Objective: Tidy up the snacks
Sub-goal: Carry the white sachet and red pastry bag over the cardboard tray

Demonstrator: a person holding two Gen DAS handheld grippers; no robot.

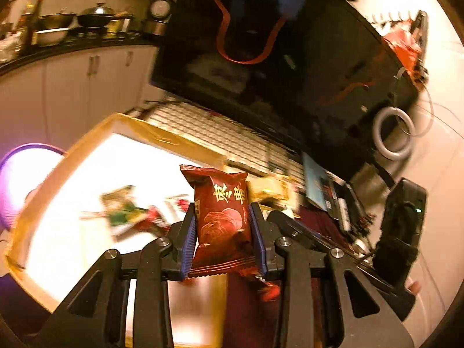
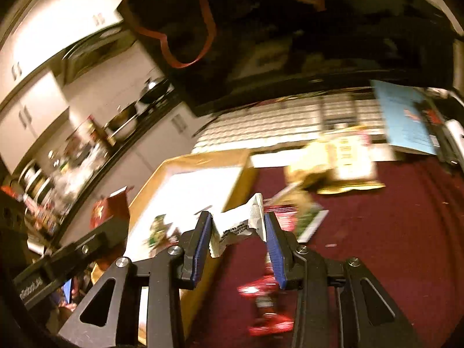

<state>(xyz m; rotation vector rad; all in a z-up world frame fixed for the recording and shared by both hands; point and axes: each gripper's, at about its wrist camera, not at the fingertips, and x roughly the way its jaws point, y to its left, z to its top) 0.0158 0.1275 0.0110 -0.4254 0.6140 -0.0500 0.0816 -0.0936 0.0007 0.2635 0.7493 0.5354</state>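
Snacks held — left hand-held gripper [image 1: 221, 226] clamps red packet [image 1: 223, 217], right hand-held gripper [image 2: 236, 236] white packet [image 2: 240, 226].

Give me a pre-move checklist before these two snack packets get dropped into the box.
1. Left gripper clamped on the dark red packet: ok.
2. Right gripper clamped on the white packet: ok.
3. Cardboard box open on top: ok.
4. Free room on the box floor beside the green packet already inside: ok.
5. Either packet already over the box opening: cannot tell, pictures blurred.
6. Loose snacks left on the maroon cloth: not ok, several remain.
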